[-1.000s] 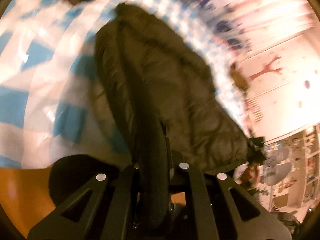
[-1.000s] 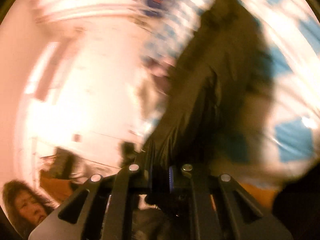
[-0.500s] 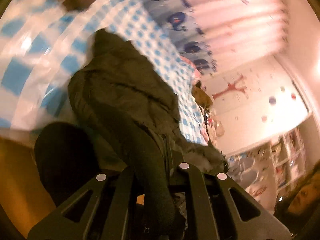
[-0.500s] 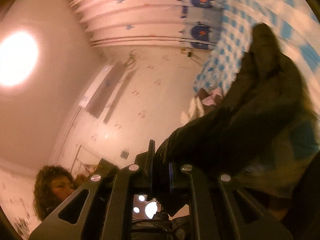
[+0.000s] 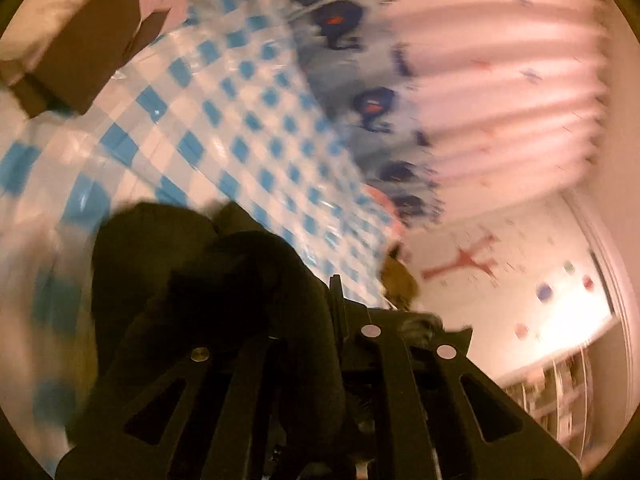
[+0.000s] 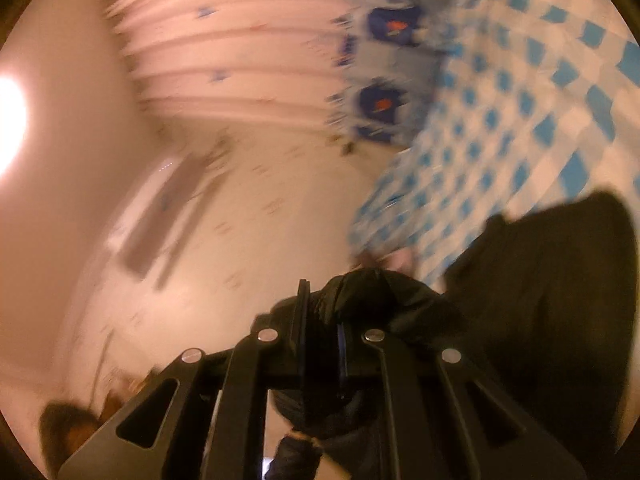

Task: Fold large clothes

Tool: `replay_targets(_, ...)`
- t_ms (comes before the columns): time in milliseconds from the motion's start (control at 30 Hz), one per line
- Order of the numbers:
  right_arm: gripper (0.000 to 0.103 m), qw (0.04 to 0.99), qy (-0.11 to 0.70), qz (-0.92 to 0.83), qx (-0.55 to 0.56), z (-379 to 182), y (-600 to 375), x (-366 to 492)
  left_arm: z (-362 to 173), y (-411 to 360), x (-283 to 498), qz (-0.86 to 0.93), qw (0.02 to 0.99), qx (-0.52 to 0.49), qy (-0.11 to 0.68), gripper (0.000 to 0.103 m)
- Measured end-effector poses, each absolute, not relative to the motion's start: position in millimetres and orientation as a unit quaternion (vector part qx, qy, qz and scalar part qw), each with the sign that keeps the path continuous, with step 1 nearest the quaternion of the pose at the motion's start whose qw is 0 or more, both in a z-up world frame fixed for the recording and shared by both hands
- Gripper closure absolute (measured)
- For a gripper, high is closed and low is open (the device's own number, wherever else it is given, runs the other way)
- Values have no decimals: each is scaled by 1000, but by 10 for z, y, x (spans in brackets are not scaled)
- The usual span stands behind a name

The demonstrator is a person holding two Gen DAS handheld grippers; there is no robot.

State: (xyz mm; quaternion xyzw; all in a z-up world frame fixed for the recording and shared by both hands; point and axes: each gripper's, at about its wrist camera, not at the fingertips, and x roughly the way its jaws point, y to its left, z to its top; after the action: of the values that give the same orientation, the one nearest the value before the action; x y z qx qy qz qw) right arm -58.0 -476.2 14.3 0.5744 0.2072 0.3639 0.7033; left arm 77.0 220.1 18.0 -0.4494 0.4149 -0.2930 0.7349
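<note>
Left gripper (image 5: pixel 320 320): we see its jaws closed tight on a thick bunch of the dark garment (image 5: pixel 224 280), which spills over the left finger and hides most of it; we read the gripper as tipped somewhat downward.

Right gripper (image 6: pixel 322 320): we see its jaws pinched on a fold of the same dark garment, both fingers (image 6: pixel 302 312) upright and close together; we read the gripper as about level.

Dark, puffy jacket (image 5: pixel 192 280), bunched and crumpled, one end raised, lying over the blue-and-white checked bed cover (image 5: pixel 240 120)
</note>
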Motion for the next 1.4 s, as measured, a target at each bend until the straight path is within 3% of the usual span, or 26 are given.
replay_targets(133,91,713,275,249,596,-566,-4823,225,-660,1967,1685,-200,712,-461,491,85)
replay_targets(267,91,683,322,157,637,-1251,-4955,503,-1227,2019,1952,-160,661,-513,523,79)
replay_targets(367,84,686,320,157,634,-1217,-5018,488,-1078,2156,1978,-170,655,-529,512,62)
replay_targets(400,76,688,319,160,632,-1167,-5032,475,-1015,2195,1985,-169,659,-532,504,52)
replay_targets(467,58,690,310,161,633,-1058,-5073,430,-810,2311,1986,-174,663,-539,489,43)
replay_targets(533,39,691,284,166,644,-884,-5128,365,-513,2409,1950,-178,677,-536,473,42)
replay_targets(633,29,702,234,152,656,-571,-5224,213,-128,2450,1900,-201,696,-527,444,25)
replay_targets(700,29,726,217,157,633,-279,-5181,149,63,2552,1794,-184,718,-527,417,15)
replay_targets(867,29,818,277,206,460,400,-4284,251,377,2583,1554,-172,762,-502,371,13)
replay_targets(933,29,848,304,223,372,559,-3729,339,518,2243,1411,-202,806,-431,352,13)
replay_targets(1133,26,892,397,201,80,176,-2286,692,312,873,1030,-316,854,-213,354,13)
replay_targets(1200,26,888,428,167,32,-175,-2171,921,-51,574,1218,-300,841,-177,414,13)
replay_targets(1267,25,871,460,161,54,-482,-2289,1143,-451,508,1523,-269,824,-180,466,13)
replay_targets(1400,25,858,486,149,75,-726,-2425,1485,-714,544,1788,-250,819,-201,476,19)
